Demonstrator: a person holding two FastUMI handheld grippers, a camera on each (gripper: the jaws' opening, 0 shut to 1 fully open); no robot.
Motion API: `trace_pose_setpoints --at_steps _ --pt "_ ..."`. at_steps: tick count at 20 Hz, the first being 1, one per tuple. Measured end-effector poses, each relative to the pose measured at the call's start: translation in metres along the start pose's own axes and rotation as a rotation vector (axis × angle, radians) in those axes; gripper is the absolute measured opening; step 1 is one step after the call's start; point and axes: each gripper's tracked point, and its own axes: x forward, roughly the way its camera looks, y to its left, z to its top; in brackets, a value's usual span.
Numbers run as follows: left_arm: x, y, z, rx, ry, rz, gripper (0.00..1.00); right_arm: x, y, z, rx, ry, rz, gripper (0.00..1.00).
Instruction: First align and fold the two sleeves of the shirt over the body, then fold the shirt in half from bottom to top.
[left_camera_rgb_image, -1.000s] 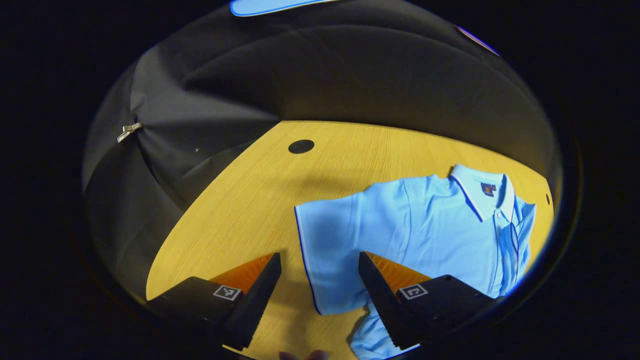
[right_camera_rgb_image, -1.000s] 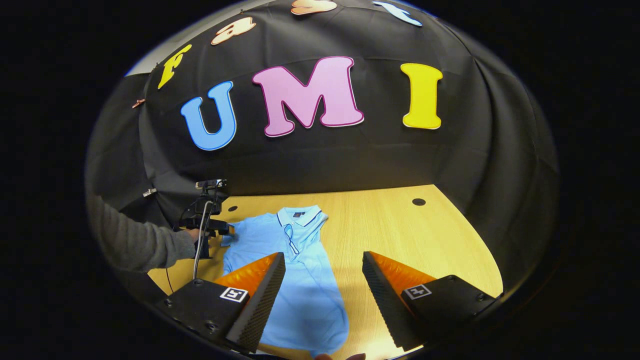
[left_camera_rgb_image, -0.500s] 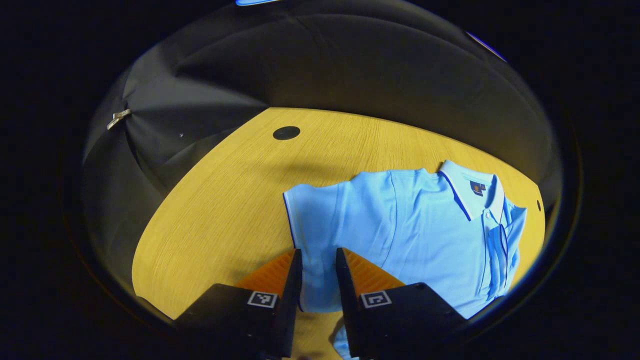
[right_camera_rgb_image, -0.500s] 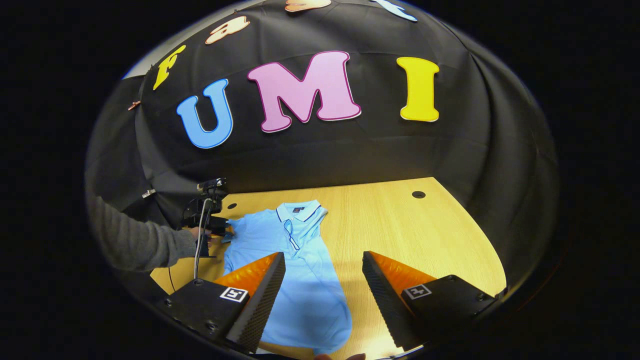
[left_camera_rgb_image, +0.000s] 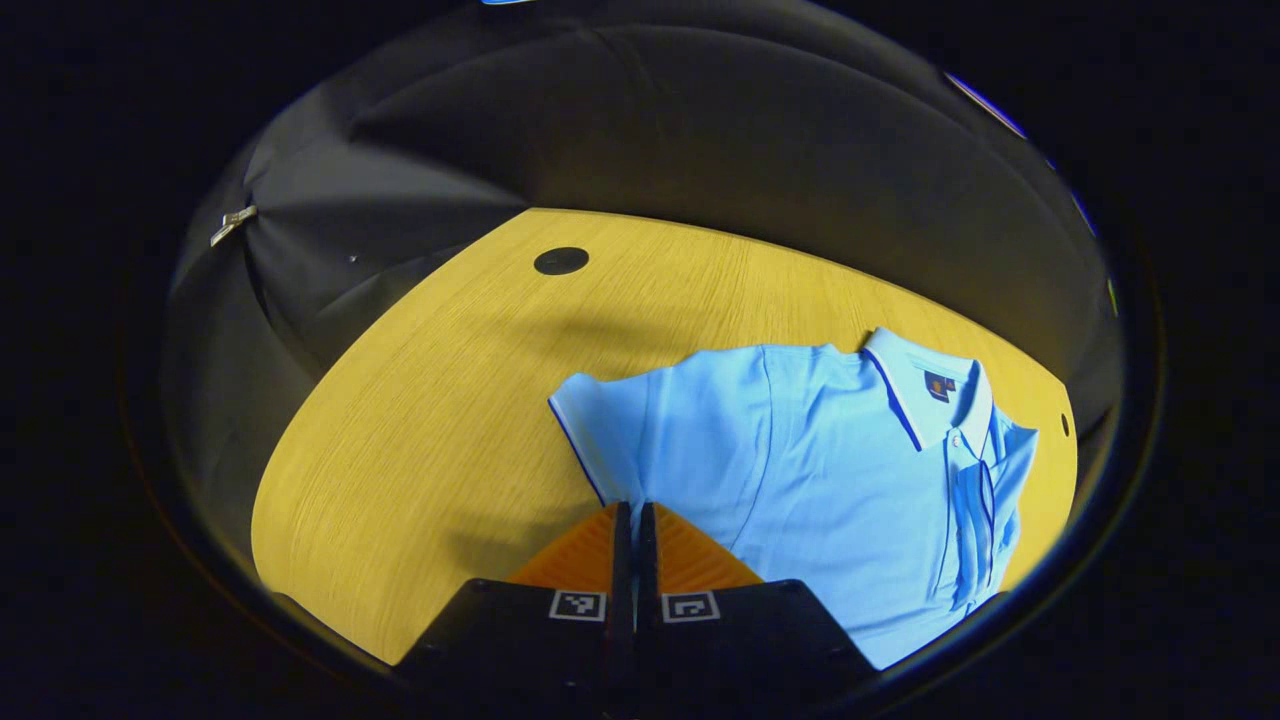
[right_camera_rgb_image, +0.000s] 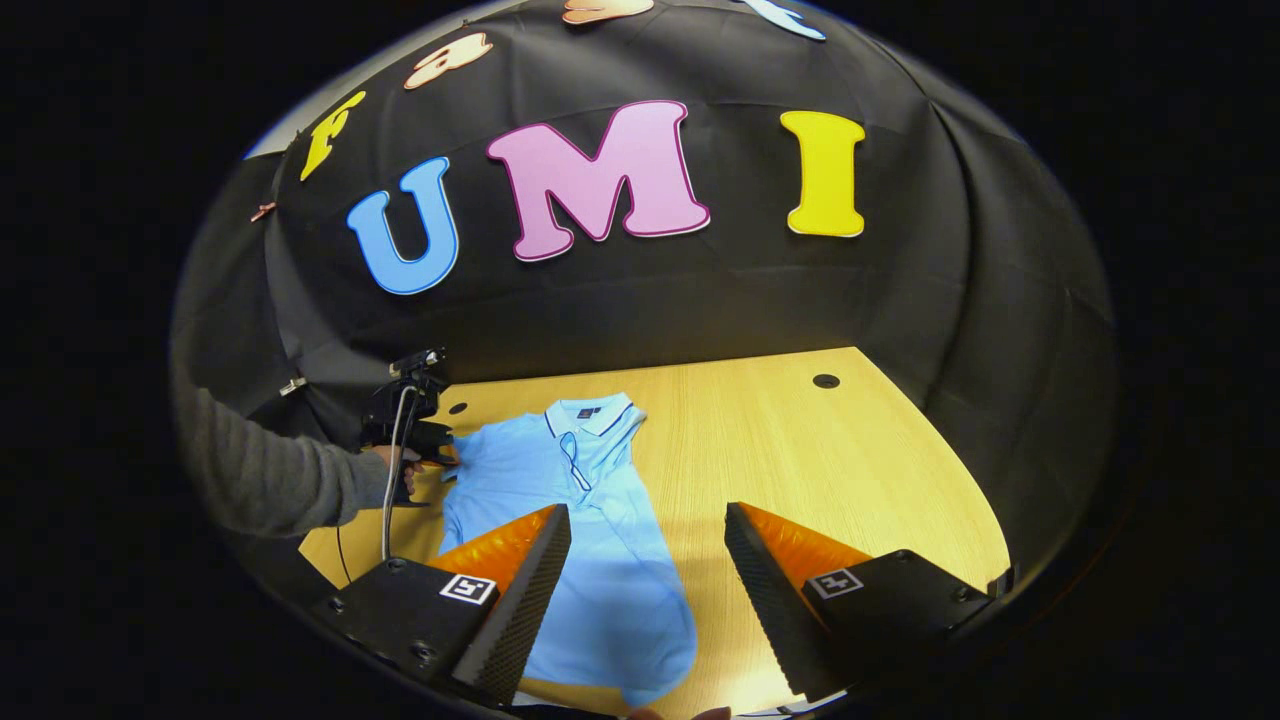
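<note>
Yellow table (left_camera_rgb_image: 420, 420) holds the blue shirt (left_camera_rgb_image: 830, 470) lying flat, the left gripper (left_camera_rgb_image: 628, 520) pinches its sleeve (left_camera_rgb_image: 620, 420) edge tight while the right gripper (right_camera_rgb_image: 648, 545) waits wide open and empty, so next that sleeve probably gets lifted over the body.

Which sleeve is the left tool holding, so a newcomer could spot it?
On the wooden table lies a light blue polo shirt. Its outstretched short sleeve, dark-piped at the cuff, is clamped at the hem by the left tool, on the side away from the collar.
</note>
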Motion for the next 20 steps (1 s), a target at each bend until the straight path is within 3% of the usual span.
trace_pose_setpoints --at_steps 3,6,7,8,11,20 --pt "-0.007 -0.007 0.007 -0.028 -0.031 -0.038 0.06 -0.001 -0.004 -0.002 0.005 0.002 -0.003 0.97" --pt "-0.024 -0.027 0.03 -0.055 -0.124 -0.131 0.06 -0.002 -0.008 -0.003 0.011 0.0 -0.005 0.97" --pt "-0.03 -0.035 0.036 -0.054 -0.152 -0.154 0.02 -0.002 -0.01 -0.004 0.014 0.001 -0.005 0.97" --pt "-0.037 -0.044 0.041 -0.054 -0.172 -0.182 0.06 -0.002 -0.012 -0.004 0.019 0.0 -0.006 0.97" --pt "-0.058 -0.075 0.047 -0.036 -0.215 -0.26 0.06 -0.003 -0.017 -0.006 0.034 0.003 -0.01 0.97" --pt "-0.108 -0.191 -0.007 0.261 -0.225 -0.453 0.06 -0.011 -0.036 -0.012 0.057 0.009 -0.031 0.97"
